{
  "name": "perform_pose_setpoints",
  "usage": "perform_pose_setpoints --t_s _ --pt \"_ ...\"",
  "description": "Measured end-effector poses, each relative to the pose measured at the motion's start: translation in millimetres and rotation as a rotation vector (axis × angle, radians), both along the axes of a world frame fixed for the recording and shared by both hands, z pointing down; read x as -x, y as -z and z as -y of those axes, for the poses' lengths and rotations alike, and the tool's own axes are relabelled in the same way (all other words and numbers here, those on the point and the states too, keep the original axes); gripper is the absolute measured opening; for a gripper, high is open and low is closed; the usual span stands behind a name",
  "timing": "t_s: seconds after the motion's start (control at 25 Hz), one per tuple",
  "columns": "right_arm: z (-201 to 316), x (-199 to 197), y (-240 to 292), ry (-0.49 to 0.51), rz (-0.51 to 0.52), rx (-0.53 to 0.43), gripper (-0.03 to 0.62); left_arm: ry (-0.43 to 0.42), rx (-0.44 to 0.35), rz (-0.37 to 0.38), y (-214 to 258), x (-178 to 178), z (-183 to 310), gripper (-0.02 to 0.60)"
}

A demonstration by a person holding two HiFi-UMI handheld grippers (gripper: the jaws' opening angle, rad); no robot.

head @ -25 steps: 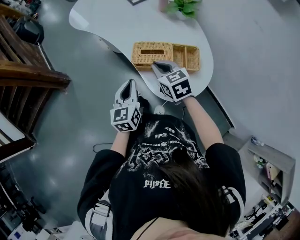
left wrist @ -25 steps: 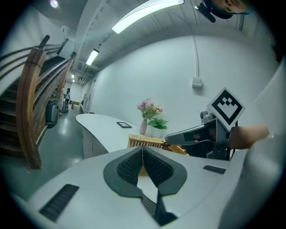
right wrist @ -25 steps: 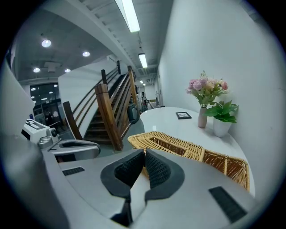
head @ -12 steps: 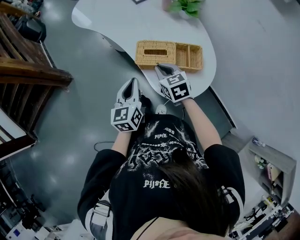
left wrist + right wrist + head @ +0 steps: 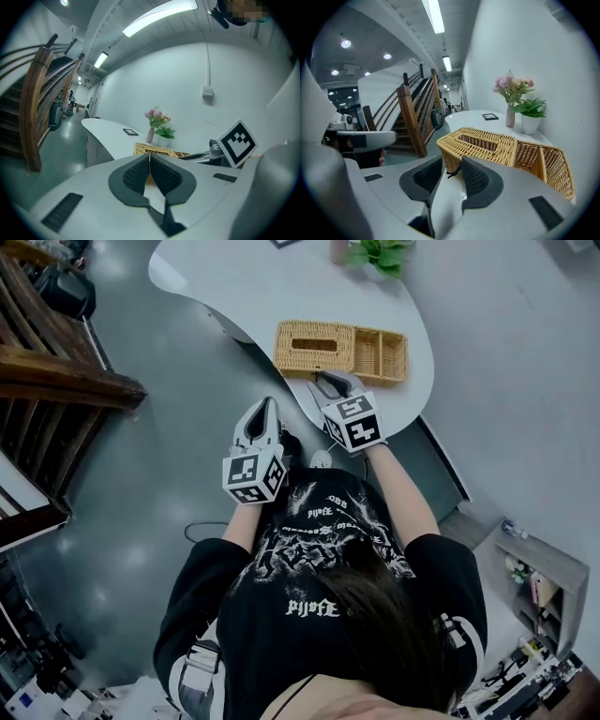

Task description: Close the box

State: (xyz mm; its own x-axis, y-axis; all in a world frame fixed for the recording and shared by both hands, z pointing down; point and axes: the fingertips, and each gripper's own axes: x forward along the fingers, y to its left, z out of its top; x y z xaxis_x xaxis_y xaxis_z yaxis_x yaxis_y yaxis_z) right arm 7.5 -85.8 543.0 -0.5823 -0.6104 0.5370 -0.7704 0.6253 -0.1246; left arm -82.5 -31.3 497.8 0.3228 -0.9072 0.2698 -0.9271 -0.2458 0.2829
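Note:
The woven wicker box [image 5: 315, 346] lies on the white table [image 5: 244, 282], its lid down flat with a slot in the top; an open-topped wicker section [image 5: 380, 354] adjoins its right side. My right gripper [image 5: 328, 383] is just in front of the box's near edge, and its jaws are opening. In the right gripper view the right gripper [image 5: 452, 161] has a gap between its pads, with a small dark cord loop [image 5: 450, 174] from the box front lying in it, unpressed. My left gripper [image 5: 263, 411] hangs off the table over the floor; seen in its own view, the left gripper [image 5: 150, 157] is shut and empty.
A potted plant [image 5: 379, 253] and a vase of flowers [image 5: 511, 101] stand at the table's far side, with a small dark frame [image 5: 490, 116] beyond the box. A wooden staircase [image 5: 47, 381] rises at the left. A shelf unit [image 5: 539, 568] stands at the lower right.
My right gripper has drawn back a little from the box's front edge and its jaws have parted. The left gripper has stayed where it was.

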Motion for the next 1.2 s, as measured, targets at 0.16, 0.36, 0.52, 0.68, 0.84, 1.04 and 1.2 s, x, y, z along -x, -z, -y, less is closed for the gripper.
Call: perform_pose_setpoints --t_s 0.16,0.36,0.52,0.68,0.84,1.04,1.2 --pt "-4.6 -4.0 6.6 -0.019 0.028 -0.018 0.193 0.003 0.003 0.002 -2.6 0.1 -1.9 0.025" --pt "-17.3 -13.4 -0.3 -0.102 0.162 0.05 0.198 -0.012 0.001 0.01 -4.8 -7.1 -4.5 0.025" --pt "-25.8 -20.1 -6.2 -0.151 0.201 0.056 0.174 -0.032 0.004 0.015 -6.9 -12.1 -6.3 0.025" --pt "-33.1 -30.7 -6.8 -0.211 0.243 0.033 0.128 -0.04 0.011 0.016 -10.9 -17.1 -8.8 0.025" --pt "-33.7 -44.8 -9.7 -0.298 0.232 0.015 0.043 -0.051 0.014 0.023 -12.0 -20.0 -10.7 0.025" --pt "-33.6 -57.2 -11.2 -0.357 0.179 -0.009 0.026 -0.057 0.016 0.031 -12.4 -20.3 -11.1 0.025" --pt "-35.5 -60.9 -15.9 -0.366 0.177 0.001 0.026 -0.063 0.018 0.036 -14.1 -22.5 -12.2 0.025"
